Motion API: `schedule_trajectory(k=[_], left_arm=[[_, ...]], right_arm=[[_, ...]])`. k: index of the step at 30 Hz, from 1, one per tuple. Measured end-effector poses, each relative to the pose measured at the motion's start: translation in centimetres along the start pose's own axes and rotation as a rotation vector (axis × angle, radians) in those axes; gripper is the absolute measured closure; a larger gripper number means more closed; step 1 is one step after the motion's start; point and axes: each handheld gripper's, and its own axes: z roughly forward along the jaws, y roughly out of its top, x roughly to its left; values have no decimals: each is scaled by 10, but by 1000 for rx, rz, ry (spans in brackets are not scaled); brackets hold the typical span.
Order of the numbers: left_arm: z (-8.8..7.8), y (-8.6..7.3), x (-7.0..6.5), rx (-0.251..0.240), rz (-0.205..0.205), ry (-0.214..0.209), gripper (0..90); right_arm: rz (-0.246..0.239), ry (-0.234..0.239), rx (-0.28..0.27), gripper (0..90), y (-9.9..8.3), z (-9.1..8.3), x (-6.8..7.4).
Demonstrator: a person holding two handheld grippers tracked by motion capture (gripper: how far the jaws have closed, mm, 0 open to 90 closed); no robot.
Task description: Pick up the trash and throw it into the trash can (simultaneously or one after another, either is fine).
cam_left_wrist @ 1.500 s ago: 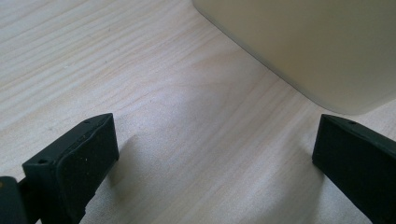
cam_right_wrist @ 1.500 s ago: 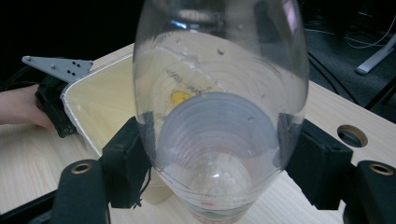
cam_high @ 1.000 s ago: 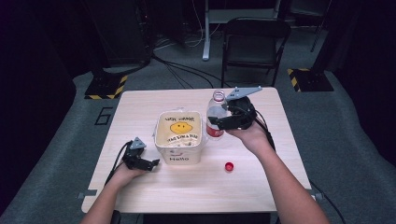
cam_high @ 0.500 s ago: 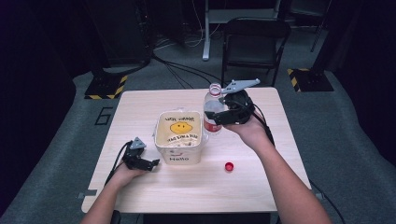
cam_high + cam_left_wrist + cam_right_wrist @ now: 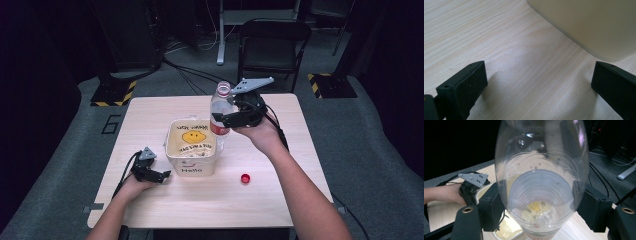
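Note:
A clear plastic bottle [image 5: 220, 106] with a red label and no cap is held roughly upright above the table, at the back right corner of a cream tub [image 5: 192, 167] printed with a smiley face. My right gripper [image 5: 223, 120] is shut on the bottle's middle. In the right gripper view the jaws press both sides of the bottle [image 5: 541, 182], which has droplets inside. A red cap [image 5: 245, 178] lies on the table to the right of the tub. My left gripper [image 5: 162, 175] rests on the table left of the tub, open and empty [image 5: 539, 82], with the tub's wall [image 5: 594, 25] just ahead.
The light wooden table [image 5: 280, 200] has bare room at the front and right. A black chair [image 5: 272, 45] stands behind the table, with cables and yellow-black striped bases on the grey floor. The person's forearms come in from the bottom.
My right gripper has lifted the bottle higher and a little left, toward the tub. The left gripper, the tub and the cap have not moved.

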Motion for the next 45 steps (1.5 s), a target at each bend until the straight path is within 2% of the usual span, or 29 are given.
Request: schedule_trajectory(k=[7, 14, 15, 19, 31, 33, 41, 45], left_arm=[[0, 0, 0, -6, -6, 0, 1], [0, 0, 0, -5, -7, 1, 2], [0, 0, 0, -6, -6, 1, 1], [0, 0, 0, -5, -5, 1, 1], [0, 0, 0, -5, -4, 1, 1], [0, 0, 1, 0, 6, 0, 2], [0, 0, 0, 1, 6, 1, 1], [0, 0, 0, 2, 6, 0, 1]], right_arm=[[-12, 34, -16, 282, 10, 11, 7], [-22, 60, -9, 282, 12, 25, 14], [-36, 62, -8, 282, 12, 30, 16], [-27, 70, -7, 282, 11, 38, 18], [-24, 66, 16, 282, -4, 66, 19], [-26, 61, 19, 282, -7, 70, 19], [-53, 49, 34, 282, -10, 80, 23], [-41, 45, 32, 282, -16, 87, 23]])
